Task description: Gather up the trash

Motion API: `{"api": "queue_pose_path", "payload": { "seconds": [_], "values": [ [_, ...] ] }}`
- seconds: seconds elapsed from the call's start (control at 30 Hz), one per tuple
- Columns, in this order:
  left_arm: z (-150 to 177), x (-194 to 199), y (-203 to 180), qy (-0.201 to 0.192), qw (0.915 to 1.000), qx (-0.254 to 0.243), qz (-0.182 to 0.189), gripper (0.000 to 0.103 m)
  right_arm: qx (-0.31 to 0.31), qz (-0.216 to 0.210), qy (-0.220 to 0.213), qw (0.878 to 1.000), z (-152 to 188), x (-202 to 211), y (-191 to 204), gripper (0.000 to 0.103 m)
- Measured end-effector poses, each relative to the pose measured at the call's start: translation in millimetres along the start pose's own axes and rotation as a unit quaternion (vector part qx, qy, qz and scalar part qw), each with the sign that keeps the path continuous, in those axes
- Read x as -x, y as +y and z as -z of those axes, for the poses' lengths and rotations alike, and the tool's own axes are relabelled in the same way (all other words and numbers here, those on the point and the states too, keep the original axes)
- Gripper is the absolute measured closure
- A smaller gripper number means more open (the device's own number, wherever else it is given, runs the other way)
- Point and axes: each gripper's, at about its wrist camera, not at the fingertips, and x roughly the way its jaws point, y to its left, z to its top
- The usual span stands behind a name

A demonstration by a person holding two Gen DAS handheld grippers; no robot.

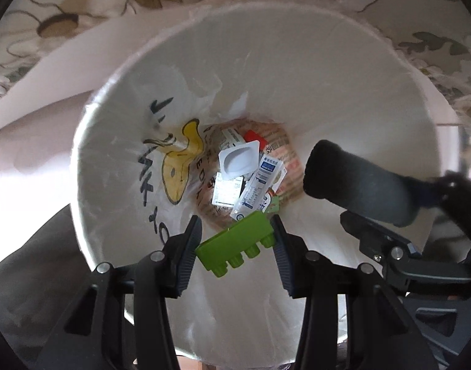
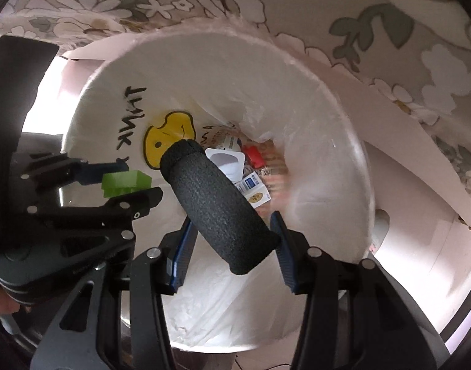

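Here the left tongs grip a green brick by its ends, over the mouth of a white-lined bin. The right tongs clamp a black foam roll, also above the bin's mouth. Down at the bin's bottom lie a white tray, a red scrap and printed packets. Flowered cloth lies beyond the far rim.
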Motion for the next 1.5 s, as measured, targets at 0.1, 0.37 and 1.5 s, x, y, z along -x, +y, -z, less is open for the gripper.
{"api": "queue_pose_path", "payload": {
  "seconds": [0.1,0.37,1.5],
  "values": [
    [-2.0,-5.3,0.2,0.009,1.0000,0.002,0.002,0.055,0.015,0.024,-0.002,1.000,-3.5,-3.9,2.7,0.053],
    [-5.5,-18.8,4.8,0.032,0.9993,0.018,-0.001,0.051,0.034,0.076,-0.005,0.997,-8.0,-6.8,5.3,0.048],
    [49.3,159.1,-23.4,-0.184,0.9806,-0.053,-0.039,0.019,0.032,0.057,-0.143,0.988,36.8,153.4,31.9,0.023]
  ]
}}
